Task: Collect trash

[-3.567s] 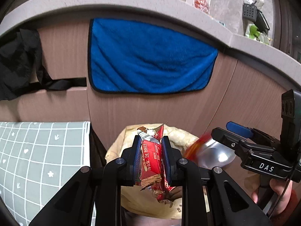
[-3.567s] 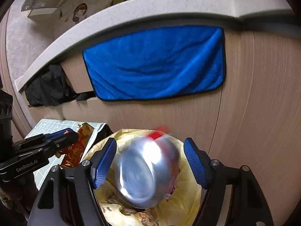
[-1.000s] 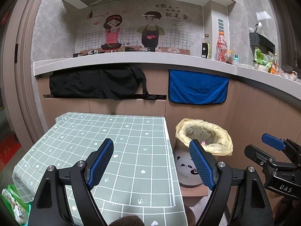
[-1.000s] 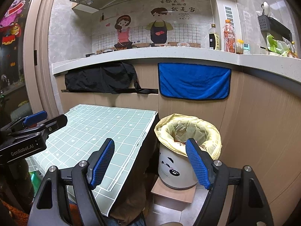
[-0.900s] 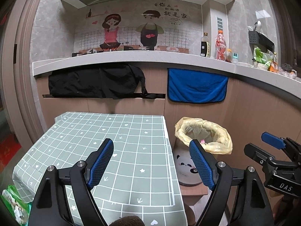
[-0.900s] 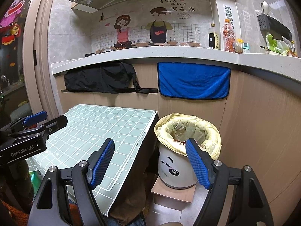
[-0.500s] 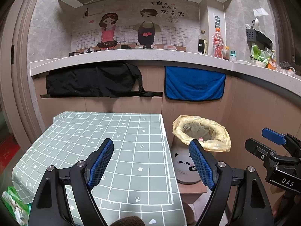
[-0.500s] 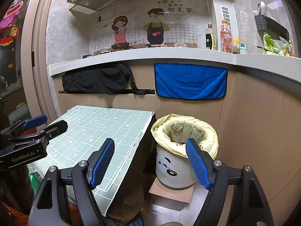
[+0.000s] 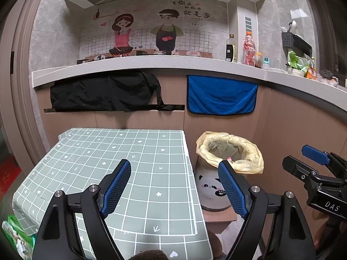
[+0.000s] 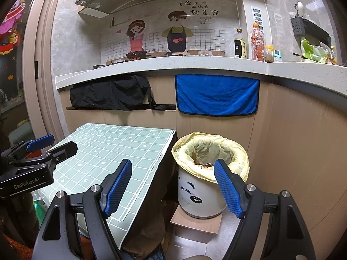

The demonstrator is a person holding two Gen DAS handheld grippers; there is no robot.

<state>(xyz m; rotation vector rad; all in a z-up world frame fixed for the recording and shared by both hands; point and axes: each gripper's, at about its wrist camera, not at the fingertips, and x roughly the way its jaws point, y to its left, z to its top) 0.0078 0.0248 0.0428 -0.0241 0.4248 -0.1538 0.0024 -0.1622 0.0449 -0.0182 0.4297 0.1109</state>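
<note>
A white panda-face bin (image 10: pixel 200 192) lined with a yellow bag (image 10: pixel 210 149) stands on a small wooden block beside the table; red wrappers show inside it. It also shows in the left wrist view (image 9: pixel 211 191). My left gripper (image 9: pixel 174 185) is open and empty, held above the near part of the green checked tablecloth (image 9: pixel 121 151). My right gripper (image 10: pixel 173 184) is open and empty, held back from the bin and above the table's right edge. Each gripper shows in the other's view: the right one (image 9: pixel 314 162), the left one (image 10: pixel 43 149).
A kitchen counter (image 9: pixel 151 65) runs behind, with a blue towel (image 9: pixel 221 95) and a black garment (image 9: pixel 104 93) hanging from it, and bottles (image 9: pixel 249 47) on top. A wood-panel wall (image 10: pixel 303 151) stands right of the bin. A green packet (image 9: pixel 15 234) lies low at the left.
Since 3.6 s ago both grippers let go of the wrapper and the can over the bin and pulled far back. In the last second the view only drifted slightly.
</note>
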